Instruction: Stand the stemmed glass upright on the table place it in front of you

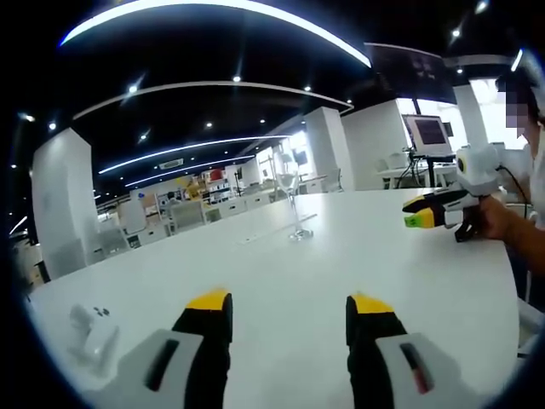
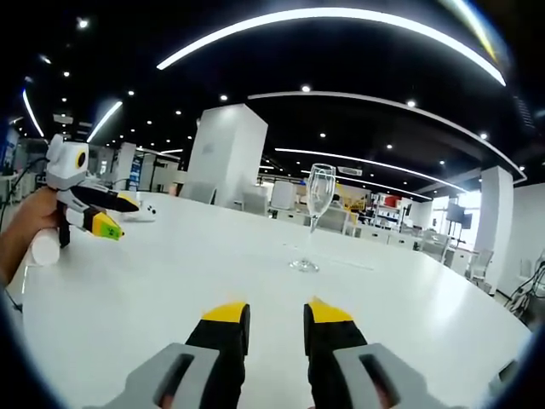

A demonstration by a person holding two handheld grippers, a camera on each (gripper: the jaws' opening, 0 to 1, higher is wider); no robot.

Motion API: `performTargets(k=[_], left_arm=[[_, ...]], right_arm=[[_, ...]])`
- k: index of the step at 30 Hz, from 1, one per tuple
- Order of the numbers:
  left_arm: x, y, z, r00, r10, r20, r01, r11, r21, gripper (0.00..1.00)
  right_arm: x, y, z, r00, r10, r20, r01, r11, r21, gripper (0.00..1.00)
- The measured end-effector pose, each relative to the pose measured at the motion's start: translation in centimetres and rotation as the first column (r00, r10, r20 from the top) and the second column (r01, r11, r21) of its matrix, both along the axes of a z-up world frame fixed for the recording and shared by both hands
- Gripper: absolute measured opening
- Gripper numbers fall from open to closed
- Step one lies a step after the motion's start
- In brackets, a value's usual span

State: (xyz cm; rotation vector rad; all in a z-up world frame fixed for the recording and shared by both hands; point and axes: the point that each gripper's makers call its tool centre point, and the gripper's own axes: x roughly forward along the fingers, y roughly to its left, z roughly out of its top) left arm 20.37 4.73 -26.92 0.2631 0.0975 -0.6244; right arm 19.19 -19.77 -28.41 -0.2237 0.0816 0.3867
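Yellow-tipped fingers (image 1: 210,308) of the left gripper (image 1: 291,308) stand wide apart with nothing between them, low over the white table (image 1: 341,256). Those of the right gripper (image 2: 278,313) are parted by a narrower gap, also holding nothing. The stemmed glass (image 1: 290,201) stands upright on its foot on the table, well ahead of both grippers and touched by neither; in the right gripper view it rises just beyond the jaws, clear and empty. A person's hand (image 1: 502,221) holds the right gripper at the table's far edge in the left gripper view. A small white object (image 1: 92,328) lies near the left jaw.
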Motion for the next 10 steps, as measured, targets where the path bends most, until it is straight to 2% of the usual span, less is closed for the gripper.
performTargets(k=[10], left_arm=[[-0.13,-0.05,-0.10,1.000,0.000,0.001,0.000,1.000,0.006,0.54]], right_arm=[[0.43,-0.41,0.11,1.000,0.002,0.002,-0.002,1.000,0.006,0.29]])
